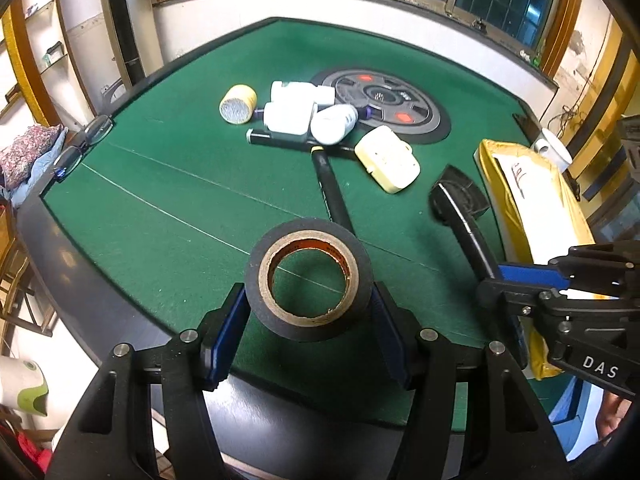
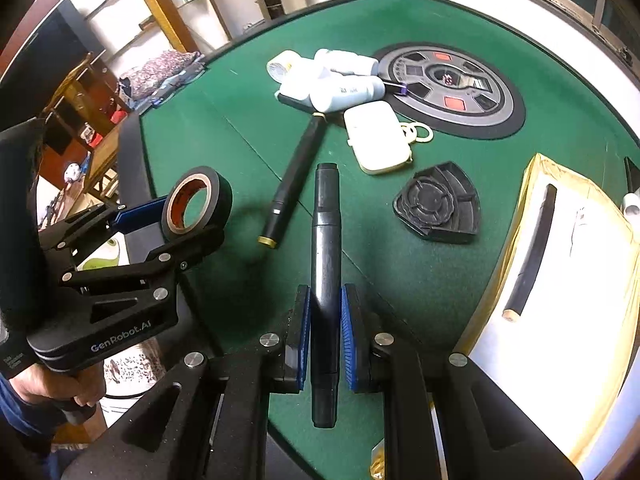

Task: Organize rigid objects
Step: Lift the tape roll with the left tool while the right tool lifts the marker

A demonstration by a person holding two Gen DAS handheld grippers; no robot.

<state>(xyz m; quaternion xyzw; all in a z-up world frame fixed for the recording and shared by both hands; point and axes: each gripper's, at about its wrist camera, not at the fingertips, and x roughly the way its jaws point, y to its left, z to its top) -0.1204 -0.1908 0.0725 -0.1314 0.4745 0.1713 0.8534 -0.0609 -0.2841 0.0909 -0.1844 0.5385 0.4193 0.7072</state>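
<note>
Left gripper [image 1: 308, 312] holds the black tape roll [image 1: 307, 280] across its outer rim, one blue pad on each side, hole facing the camera; roll is carried clear of the green table [image 1: 160, 208], over its near edge. Judged light and stiff: cardboard core inside, wound tape outside, so it should tolerate squeeze without deforming. The smooth rim could slip or pivot between flat pads if tilted; a grip across the full diameter, as here, looks right. Centre of table: cluster of white bottles [image 1: 296, 108] lying on their sides, a yellow-rimmed cylinder [image 1: 238, 104] beside them, a black pen with gold ends [image 2: 294, 180] lying flat, and a cream case [image 1: 387, 159] just right of the bottles, near the round grey disc [image 1: 384, 100]. Bottles judged light, hard plastic and prone to roll; best taken across the body. Right gripper [image 2: 325, 332] is clamped narrow on a black marker [image 2: 326, 240], pads on the lower barrel, the length pointing away, lifted off the cloth. Marker judged light, rigid and slick; being held off-centre, it may swing. Further right: a black triangular tray [image 2: 438, 204] on the cloth, then a yellow-edged box [image 2: 532, 200] at the table edge with a dark rod [image 2: 532, 252] lying in it, possibly the collecting place.
</note>
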